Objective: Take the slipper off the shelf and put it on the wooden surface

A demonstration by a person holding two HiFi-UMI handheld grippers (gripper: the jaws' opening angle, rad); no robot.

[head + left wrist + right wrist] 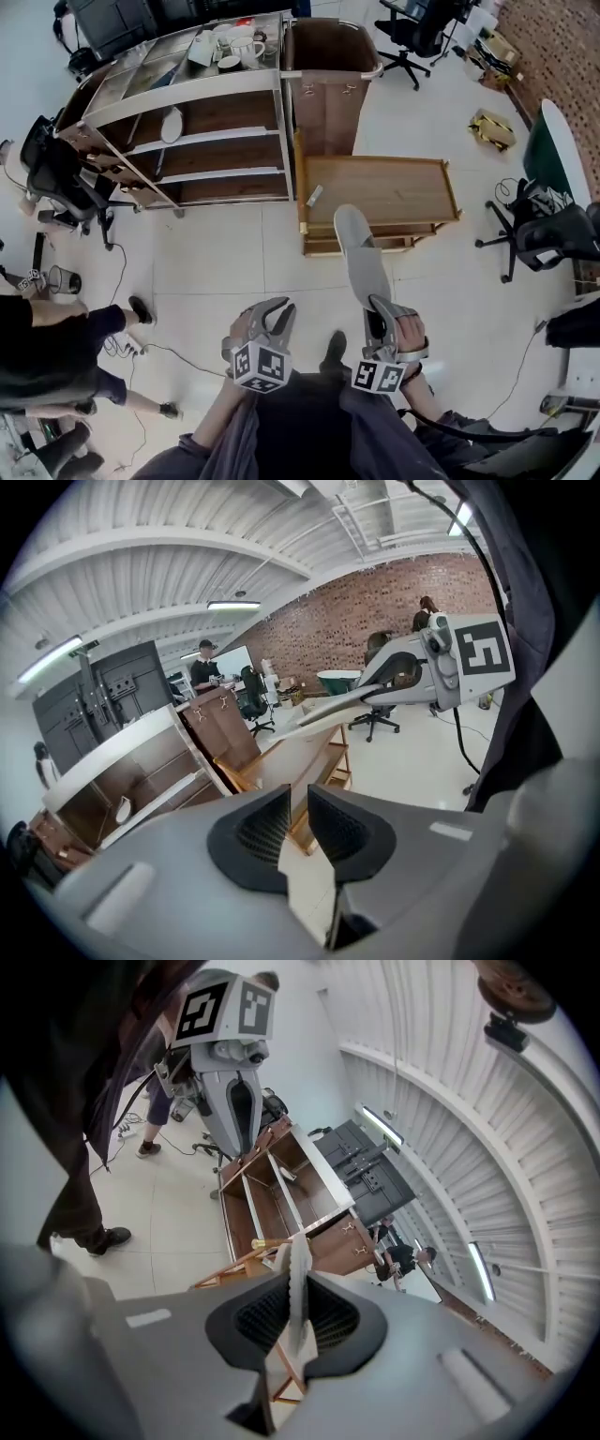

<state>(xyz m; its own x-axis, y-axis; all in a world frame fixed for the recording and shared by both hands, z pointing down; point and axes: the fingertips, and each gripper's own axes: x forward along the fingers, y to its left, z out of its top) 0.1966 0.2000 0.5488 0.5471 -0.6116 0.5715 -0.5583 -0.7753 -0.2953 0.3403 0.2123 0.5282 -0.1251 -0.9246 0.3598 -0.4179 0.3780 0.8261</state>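
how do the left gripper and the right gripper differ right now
The left gripper is empty, with a narrow gap between its jaws; the right gripper is shut on the grey slipper. In the head view nothing sticks out of the left gripper, while the slipper juts from the right gripper toward the wooden surface. Both are grey and held side by side, pointing roughly the same way.

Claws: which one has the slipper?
The right claw, shut on the grey slipper; the left claw is empty, its jaws slightly apart.
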